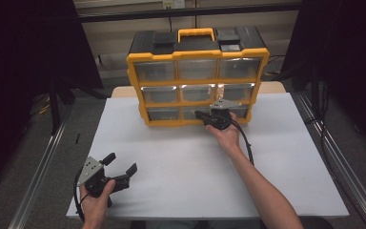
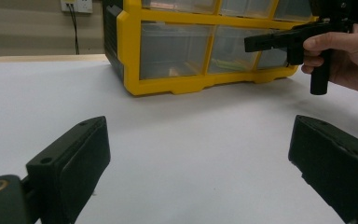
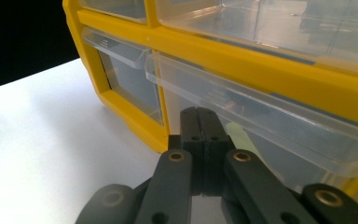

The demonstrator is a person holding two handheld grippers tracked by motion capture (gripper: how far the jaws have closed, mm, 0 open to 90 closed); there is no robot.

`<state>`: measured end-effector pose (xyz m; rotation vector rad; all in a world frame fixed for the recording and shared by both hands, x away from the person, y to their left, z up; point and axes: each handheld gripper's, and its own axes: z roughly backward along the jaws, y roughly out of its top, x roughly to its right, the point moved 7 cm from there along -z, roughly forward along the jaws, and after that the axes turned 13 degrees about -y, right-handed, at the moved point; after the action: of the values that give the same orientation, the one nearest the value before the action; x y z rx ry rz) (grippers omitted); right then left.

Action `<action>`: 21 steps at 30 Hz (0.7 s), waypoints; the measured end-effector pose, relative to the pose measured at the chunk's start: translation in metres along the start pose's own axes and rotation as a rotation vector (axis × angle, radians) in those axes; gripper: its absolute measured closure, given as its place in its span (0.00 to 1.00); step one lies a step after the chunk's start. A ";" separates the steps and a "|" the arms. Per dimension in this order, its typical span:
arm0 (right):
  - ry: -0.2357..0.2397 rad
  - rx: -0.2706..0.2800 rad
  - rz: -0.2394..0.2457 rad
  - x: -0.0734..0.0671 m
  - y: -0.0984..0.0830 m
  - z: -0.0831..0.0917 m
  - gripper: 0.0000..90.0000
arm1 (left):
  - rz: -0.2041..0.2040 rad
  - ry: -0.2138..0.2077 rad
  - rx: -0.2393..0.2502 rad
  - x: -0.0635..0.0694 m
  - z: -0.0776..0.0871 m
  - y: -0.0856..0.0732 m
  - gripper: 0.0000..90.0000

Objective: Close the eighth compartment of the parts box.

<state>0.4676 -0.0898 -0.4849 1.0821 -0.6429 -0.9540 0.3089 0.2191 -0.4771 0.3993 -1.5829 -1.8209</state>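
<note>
Your right tool [image 1: 199,114], jaws closed on nothing, points at the bottom-middle clear drawer [image 3: 261,112] of the yellow plastic organiser [image 1: 198,57], just ahead. Your left tool [image 1: 120,163] rests open, well behind.

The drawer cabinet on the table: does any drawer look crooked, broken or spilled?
Nothing stands out. The yellow drawer cabinet stands upright on the white table, and every clear drawer looks closed and level. The right gripper, shut, points at the bottom middle drawer.
</note>
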 end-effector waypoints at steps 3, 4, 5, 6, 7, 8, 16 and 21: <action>-0.007 -0.004 -0.001 0.001 0.000 -0.001 1.00 | -0.003 0.002 -0.003 0.000 0.000 0.000 0.06; -0.016 -0.008 0.010 0.003 -0.001 -0.002 1.00 | -0.003 0.002 -0.003 0.000 0.000 0.000 0.06; -0.002 -0.008 -0.005 0.002 -0.001 -0.002 1.00 | -0.002 0.002 -0.001 0.000 0.000 0.000 0.06; -0.012 -0.009 -0.009 0.003 -0.002 -0.003 1.00 | -0.002 0.003 -0.001 0.000 0.000 0.000 0.06; -0.013 -0.010 -0.011 0.004 -0.002 -0.003 1.00 | -0.001 0.003 0.000 0.000 0.000 0.000 0.06; -0.028 -0.012 -0.001 0.007 -0.003 -0.004 1.00 | 0.000 0.001 0.000 0.000 0.000 0.000 0.06; -0.046 -0.020 -0.017 0.014 -0.005 -0.006 1.00 | 0.002 0.001 -0.001 -0.001 -0.001 0.000 0.06; -0.041 -0.016 -0.017 0.013 -0.005 -0.007 1.00 | 0.006 -0.002 -0.003 -0.001 -0.004 0.000 0.06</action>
<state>0.4776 -0.0995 -0.4920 1.0578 -0.6597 -0.9961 0.3120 0.2167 -0.4778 0.3913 -1.5814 -1.8198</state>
